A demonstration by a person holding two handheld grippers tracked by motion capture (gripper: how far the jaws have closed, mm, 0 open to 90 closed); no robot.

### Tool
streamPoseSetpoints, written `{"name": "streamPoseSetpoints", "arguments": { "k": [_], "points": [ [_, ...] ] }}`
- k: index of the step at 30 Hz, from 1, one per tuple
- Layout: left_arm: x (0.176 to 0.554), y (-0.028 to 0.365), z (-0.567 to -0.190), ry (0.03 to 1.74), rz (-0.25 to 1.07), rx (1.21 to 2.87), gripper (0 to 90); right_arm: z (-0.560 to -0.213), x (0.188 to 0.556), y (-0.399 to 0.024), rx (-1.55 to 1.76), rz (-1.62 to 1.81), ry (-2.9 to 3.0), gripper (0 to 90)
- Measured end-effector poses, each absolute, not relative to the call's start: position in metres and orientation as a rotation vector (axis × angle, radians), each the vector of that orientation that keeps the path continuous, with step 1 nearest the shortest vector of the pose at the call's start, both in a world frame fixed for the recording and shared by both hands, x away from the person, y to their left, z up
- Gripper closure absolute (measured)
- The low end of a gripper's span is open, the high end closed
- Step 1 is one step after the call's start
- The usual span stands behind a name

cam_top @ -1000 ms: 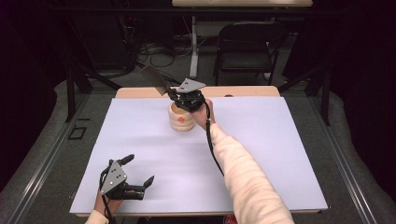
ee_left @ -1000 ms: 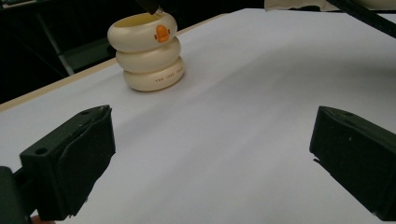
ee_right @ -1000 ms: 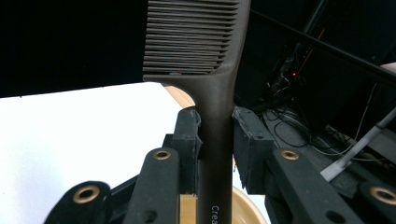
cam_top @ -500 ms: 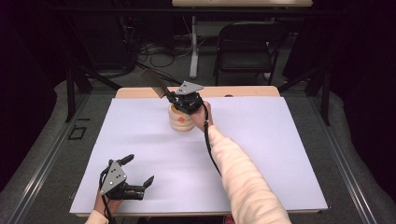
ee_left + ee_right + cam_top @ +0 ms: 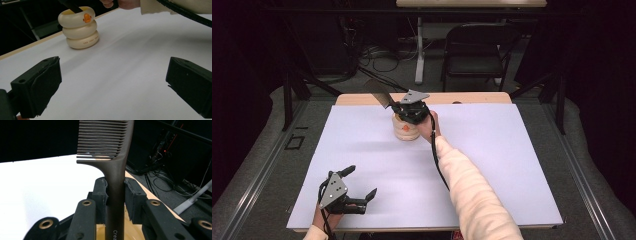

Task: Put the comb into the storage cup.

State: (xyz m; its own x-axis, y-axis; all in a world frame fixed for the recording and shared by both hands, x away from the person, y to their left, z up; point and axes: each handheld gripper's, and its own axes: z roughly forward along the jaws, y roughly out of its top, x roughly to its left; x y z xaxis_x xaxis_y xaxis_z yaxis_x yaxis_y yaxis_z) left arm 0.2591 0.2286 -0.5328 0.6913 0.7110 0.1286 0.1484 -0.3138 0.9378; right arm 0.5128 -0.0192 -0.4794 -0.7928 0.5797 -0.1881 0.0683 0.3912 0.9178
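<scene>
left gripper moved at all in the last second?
No. In the high view the left gripper sits at the same spot near the front edge of the white table sheet, jaws open.

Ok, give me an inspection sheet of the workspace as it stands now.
Surface: white sheet over a wooden table, flat.
Job's things: cream ringed holder, upright at the far side; dark comb, handle end down in the holder's mouth, teeth up.
Clutter: nothing seen.
Grippers: right gripper shut on the comb's handle above the holder; left gripper open at the near left corner, nothing between its jaws.
Cables: right gripper's black cable trails along the sleeve.
Surroundings: folding chair, floor cables, dark drapes.
</scene>
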Motion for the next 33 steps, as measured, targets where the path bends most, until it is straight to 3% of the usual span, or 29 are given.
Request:
{"name": "streamPoseSetpoints", "arguments": {
  "k": [33],
  "points": [
    [0.2592,0.2288,-0.5327,0.675,0.659,1.835,0.4,-0.4892,0.5185,-0.0173,0.588,1.302,2.265,71.9]
  ]
}}
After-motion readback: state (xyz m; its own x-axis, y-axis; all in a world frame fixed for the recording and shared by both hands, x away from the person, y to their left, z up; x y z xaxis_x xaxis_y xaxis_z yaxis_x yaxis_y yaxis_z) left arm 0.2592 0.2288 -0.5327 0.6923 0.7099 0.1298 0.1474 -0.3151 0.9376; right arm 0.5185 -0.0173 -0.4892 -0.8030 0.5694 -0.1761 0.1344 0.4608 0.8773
